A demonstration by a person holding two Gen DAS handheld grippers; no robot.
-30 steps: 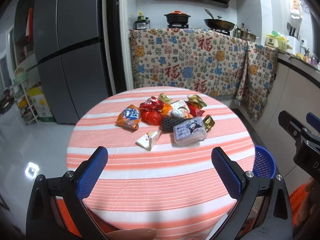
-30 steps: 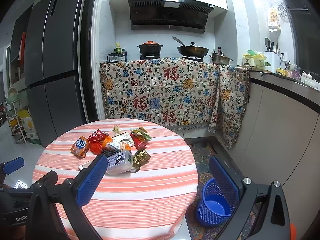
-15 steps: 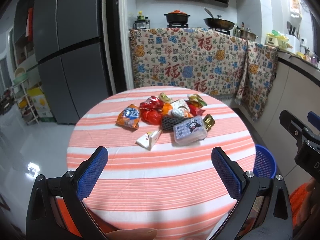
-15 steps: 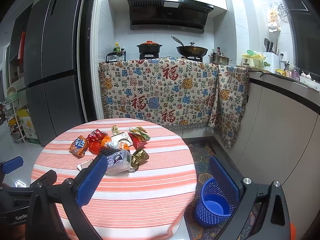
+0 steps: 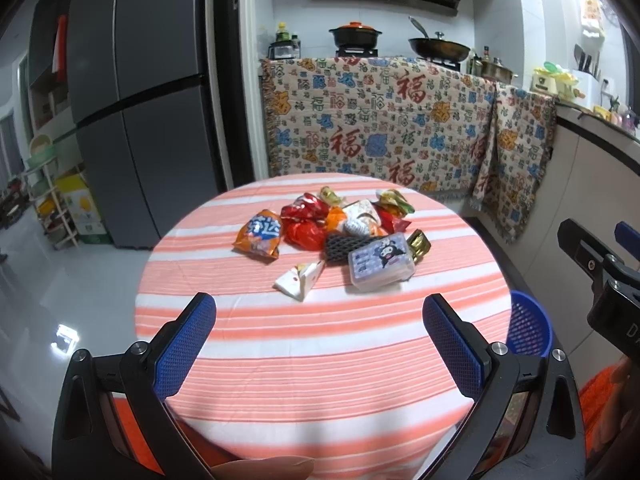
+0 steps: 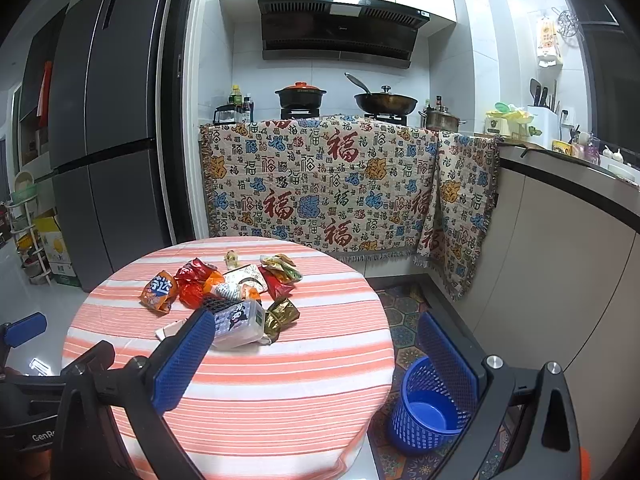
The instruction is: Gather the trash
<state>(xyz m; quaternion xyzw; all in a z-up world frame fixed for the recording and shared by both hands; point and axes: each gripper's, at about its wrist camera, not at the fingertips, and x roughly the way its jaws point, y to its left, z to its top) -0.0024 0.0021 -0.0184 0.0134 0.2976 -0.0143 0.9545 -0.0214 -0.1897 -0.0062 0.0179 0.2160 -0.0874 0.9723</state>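
Note:
A heap of trash [image 5: 340, 228] lies on the round striped table [image 5: 320, 360]: an orange snack bag [image 5: 259, 234], red wrappers [image 5: 304, 220], a black foam net [image 5: 344, 245], a clear cartoon box [image 5: 381, 266], a gold wrapper [image 5: 418, 242] and a white folded carton [image 5: 301, 285]. The heap also shows in the right wrist view [image 6: 232, 292]. My left gripper [image 5: 320, 344] is open and empty over the table's near part. My right gripper [image 6: 316, 356] is open and empty, right of the table. A blue mesh basket [image 6: 430, 404] stands on the floor.
The basket also shows at the table's right edge in the left wrist view [image 5: 528, 326]. A grey fridge [image 5: 140, 100] stands at the left. A patterned cloth [image 6: 340, 184] drapes the counter behind the table, with pots on the stove. A cabinet [image 6: 560, 280] runs along the right.
Both grippers have barely moved; the right wrist view has drifted slightly closer to the table. Nothing was taken hold of.

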